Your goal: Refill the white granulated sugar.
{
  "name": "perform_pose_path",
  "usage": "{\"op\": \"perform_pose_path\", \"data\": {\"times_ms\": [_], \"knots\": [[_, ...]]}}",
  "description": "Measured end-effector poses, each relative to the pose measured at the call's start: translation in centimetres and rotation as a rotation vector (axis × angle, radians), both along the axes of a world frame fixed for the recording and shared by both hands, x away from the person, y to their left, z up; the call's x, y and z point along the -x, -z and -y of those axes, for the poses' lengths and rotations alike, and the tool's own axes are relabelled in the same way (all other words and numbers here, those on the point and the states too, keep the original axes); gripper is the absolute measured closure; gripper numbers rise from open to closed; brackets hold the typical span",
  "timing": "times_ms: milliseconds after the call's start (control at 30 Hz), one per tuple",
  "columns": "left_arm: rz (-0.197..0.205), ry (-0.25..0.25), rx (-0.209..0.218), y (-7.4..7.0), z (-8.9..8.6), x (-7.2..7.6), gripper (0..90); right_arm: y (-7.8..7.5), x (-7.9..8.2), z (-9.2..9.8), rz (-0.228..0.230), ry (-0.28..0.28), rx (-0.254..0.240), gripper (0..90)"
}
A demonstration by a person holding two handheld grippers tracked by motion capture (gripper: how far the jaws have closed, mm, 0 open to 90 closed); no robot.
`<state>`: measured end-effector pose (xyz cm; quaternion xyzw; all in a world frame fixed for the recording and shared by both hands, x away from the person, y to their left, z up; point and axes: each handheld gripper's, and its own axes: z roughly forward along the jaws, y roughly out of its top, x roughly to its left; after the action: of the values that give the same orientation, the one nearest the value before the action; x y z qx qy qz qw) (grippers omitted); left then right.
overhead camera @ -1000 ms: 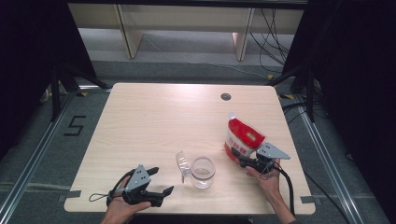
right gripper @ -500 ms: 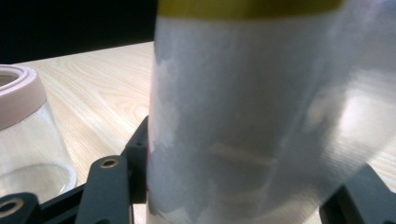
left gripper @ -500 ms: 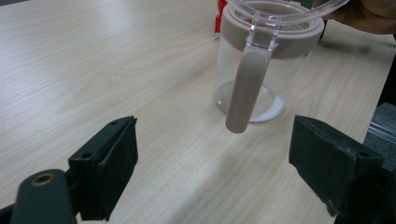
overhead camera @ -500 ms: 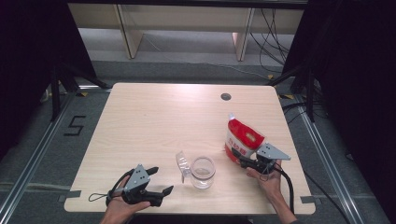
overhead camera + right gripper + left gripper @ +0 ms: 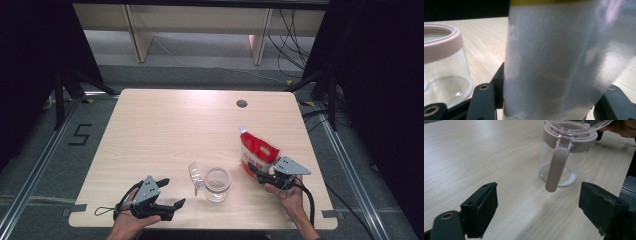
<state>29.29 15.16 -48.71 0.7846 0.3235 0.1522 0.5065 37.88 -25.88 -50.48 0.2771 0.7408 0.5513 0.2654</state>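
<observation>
red pouch [image 5: 554,65] between the right tongs [image 5: 544,100], its base hidden.

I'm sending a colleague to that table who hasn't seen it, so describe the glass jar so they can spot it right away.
On the light wooden table, look along the near edge, between the person's two hands. The glass jar stands there upright, left of the red and white pouch at the right gripper. It is the one see-through container, with a pinkish-beige rim and its clear lid flipped open to the left.
</observation>
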Motion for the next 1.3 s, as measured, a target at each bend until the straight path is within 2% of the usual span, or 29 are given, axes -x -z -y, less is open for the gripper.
{"op": "perform_pose_path", "data": {"times_ms": [67,100,133,167,233,267,333,367,400,433,500,533,567,600,667,767,800,900,933,1033,1067,1100,1133,1167,1200,1233,1267,1300], "knots": [[0.004,-0.001,-0.001,0.0,0.0,0.0,15.3,0.1,-0.3,0.2,0.026,-0.015,0.012,43.1],[0.004,-0.003,0.001,-0.1,0.0,0.0,15.3,0.0,0.0,0.2,-0.016,0.01,0.012,43.1],[0.004,-0.003,0.001,-0.1,0.0,0.0,15.3,0.1,-0.2,0.2,0.004,0.007,-0.006,43.2],[0.004,-0.002,0.0,-0.1,0.0,0.0,15.2,0.1,0.0,0.0,-0.014,0.022,-0.035,43.1],[0.004,0.0,-0.002,0.0,0.0,0.0,15.2,0.1,-0.1,0.1,-0.006,0.018,-0.031,43.1],[0.004,0.0,-0.002,0.0,0.0,0.0,15.2,0.1,-0.2,0.3,0.0,0.0,-0.01,43.1],[0.004,0.0,-0.003,0.0,0.0,0.0,15.2,0.2,-0.3,0.3,-0.007,0.001,-0.008,43.1],[0.003,0.002,-0.004,0.0,0.0,0.0,15.3,0.2,0.0,0.2,-0.035,0.02,-0.04,43.0],[0.003,0.002,-0.004,0.0,0.0,0.0,15.2,0.2,0.0,0.2,-0.035,0.02,-0.04,43.0],[0.002,0.001,-0.005,0.0,0.0,0.0,15.3,0.4,-0.3,0.4,-0.012,0.018,-0.017,43.0],[0.003,0.002,-0.006,0.0,0.0,0.0,15.3,0.4,-0.3,0.5,-0.013,0.019,-0.02,42.9],[0.003,0.002,-0.005,0.0,0.0,0.1,15.3,0.5,-0.1,0.4,-0.056,0.028,-0.051,42.8],[0.003,0.002,-0.005,0.0,0.0,0.1,15.3,0.5,-0.1,0.4,-0.056,0.028,-0.051,42.8],[0.003,0.002,-0.004,0.0,0.0,0.1,15.3,0.6,-0.2,0.4,-0.054,0.001,-0.074,42.8],[0.004,0.002,-0.006,0.0,0.0,0.0,15.2,0.6,-0.2,0.4,-0.049,0.017,-0.068,42.8],[0.003,0.003,-0.005,0.0,0.0,0.1,15.3,0.7,-0.4,0.5,-0.033,-0.005,-0.05,42.6],[0.003,0.003,-0.005,0.0,0.0,0.1,15.3,0.7,-0.1,0.4,-0.052,0.015,-0.072,42.5],[0.005,0.006,-0.005,0.0,0.0,0.1,15.2,0.7,-0.4,0.5,-0.025,0.003,-0.074,41.6],[0.021,0.017,-0.017,0.0,0.0,0.0,15.3,0.6,-0.5,0.5,-0.019,-0.009,-0.084,40.8],[0.004,0.0,-0.015,0.0,0.0,0.1,15.3,0.6,-0.6,0.4,-0.001,-0.012,-0.102,40.4],[0.003,-0.001,-0.015,0.0,0.1,0.1,15.3,0.7,-0.8,0.4,0.046,-0.004,-0.095,40.8],[0.003,-0.001,-0.015,0.0,0.1,0.1,15.3,0.7,-0.8,0.4,0.045,-0.003,-0.095,40.9],[0.001,0.002,-0.01,0.1,0.1,0.1,15.3,0.8,-0.6,0.4,0.007,-0.006,-0.097,40.8],[0.001,0.002,-0.01,0.1,0.1,0.1,15.3,0.8,-0.6,0.4,0.007,-0.006,-0.097,40.8],[0.009,0.012,-0.022,0.0,0.1,0.1,15.3,1.0,-0.7,0.3,-0.012,-0.003,-0.098,40.7],[0.009,0.012,-0.022,0.0,0.1,0.1,15.3,1.1,-0.7,0.4,0.003,0.013,-0.088,40.7],[0.02,0.02,-0.031,0.0,0.0,0.0,15.3,1.1,-0.6,0.2,-0.022,-0.001,-0.105,40.9],[0.02,0.02,-0.031,0.0,0.0,0.0,15.3,1.1,-0.6,0.2,-0.022,-0.001,-0.105,40.9]]}}
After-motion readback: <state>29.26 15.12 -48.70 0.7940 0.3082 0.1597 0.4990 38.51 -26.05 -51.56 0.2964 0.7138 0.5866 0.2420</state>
